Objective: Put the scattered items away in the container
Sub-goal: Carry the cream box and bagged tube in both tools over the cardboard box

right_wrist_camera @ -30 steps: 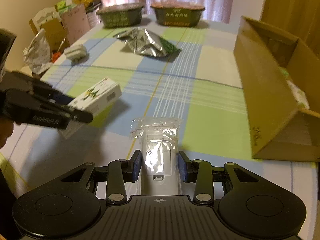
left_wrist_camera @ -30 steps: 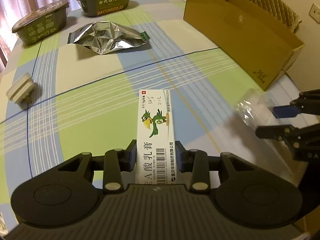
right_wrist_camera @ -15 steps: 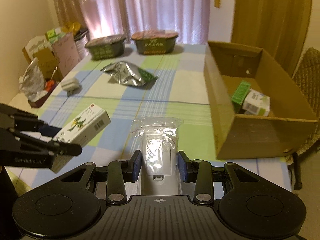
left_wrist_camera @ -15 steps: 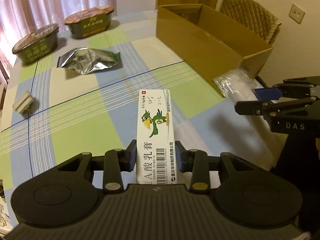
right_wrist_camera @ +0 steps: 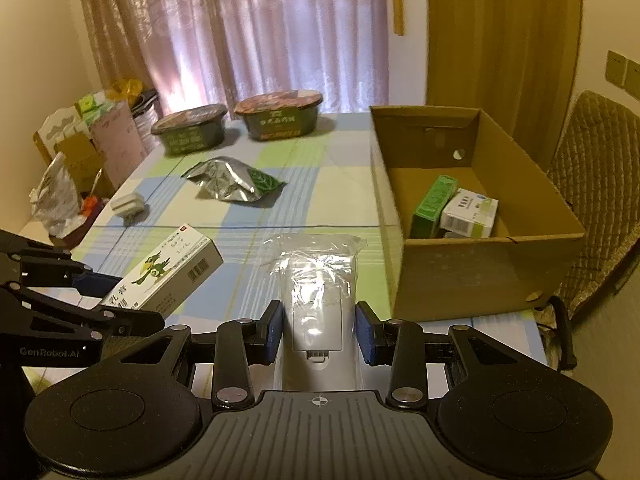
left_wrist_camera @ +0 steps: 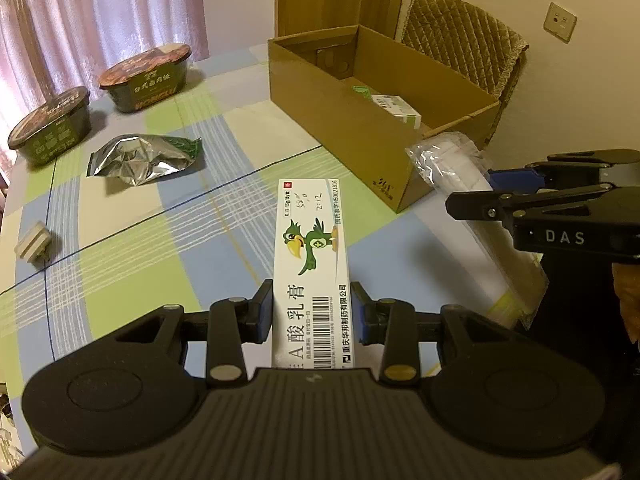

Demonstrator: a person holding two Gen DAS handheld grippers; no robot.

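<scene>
Checkered tablecloth [left_wrist_camera: 120, 248] mid-frame: left gripper [left_wrist_camera: 312, 312] pinches the ointment box [left_wrist_camera: 310, 264], right gripper [right_wrist_camera: 318, 330] clamps a bagged white device [right_wrist_camera: 316, 292]. Cardboard box [right_wrist_camera: 472, 276] sits right; foil pouch [right_wrist_camera: 230, 180] and two bowls upper left.

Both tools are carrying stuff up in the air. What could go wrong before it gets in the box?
The left tool grips only the near end of the long ointment box, so it might tip or slip. The right tool squeezes a slippery plastic-bagged white item, which might slide out. The two tools are close together and might bump near the cardboard box.
</scene>
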